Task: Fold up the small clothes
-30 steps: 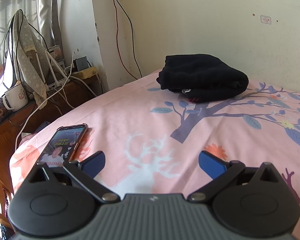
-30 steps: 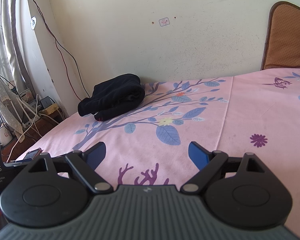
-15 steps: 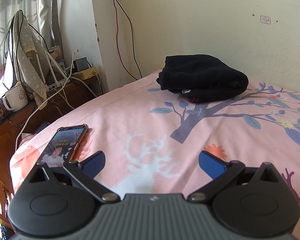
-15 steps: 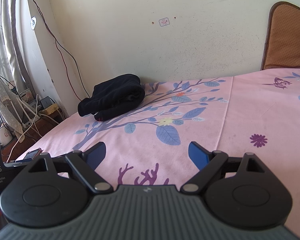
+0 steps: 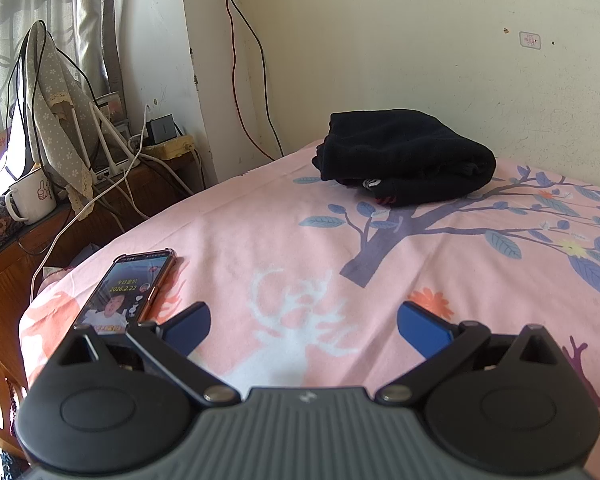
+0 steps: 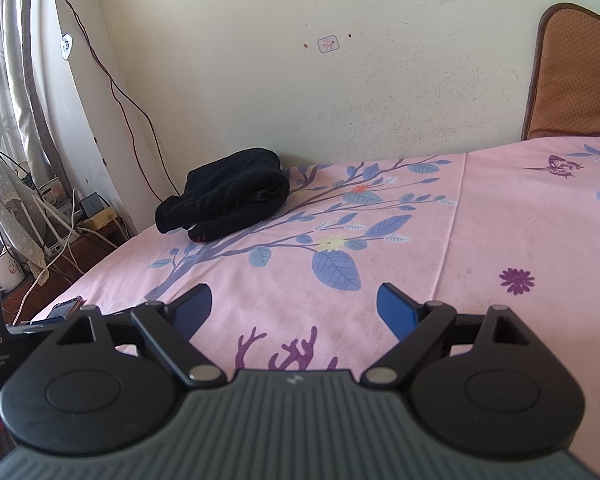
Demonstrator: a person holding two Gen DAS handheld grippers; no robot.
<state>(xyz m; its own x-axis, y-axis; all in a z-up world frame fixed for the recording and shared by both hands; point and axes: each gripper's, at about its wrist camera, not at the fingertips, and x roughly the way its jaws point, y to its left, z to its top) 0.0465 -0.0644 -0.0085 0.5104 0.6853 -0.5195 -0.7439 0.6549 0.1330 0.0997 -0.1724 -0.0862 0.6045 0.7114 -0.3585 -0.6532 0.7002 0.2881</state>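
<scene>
On your left a phone [image 5: 130, 290] lies on the pink bedsheet [image 5: 260, 240] just ahead of your left gripper [image 5: 304, 322], whose jaws stand wide and hold nothing, and further right your right gripper [image 6: 294, 308] is just as wide and empty above the sheet. You look to be at the very start or between garments, since the only clothing in view, a black bundle [image 5: 406, 162], sits by the wall and already looks rolled or folded. It lies well ahead of both grippers, slightly right of the left one and left of the right one [image 6: 224, 194], so your next move likely calls for a long forward reach with both.
</scene>
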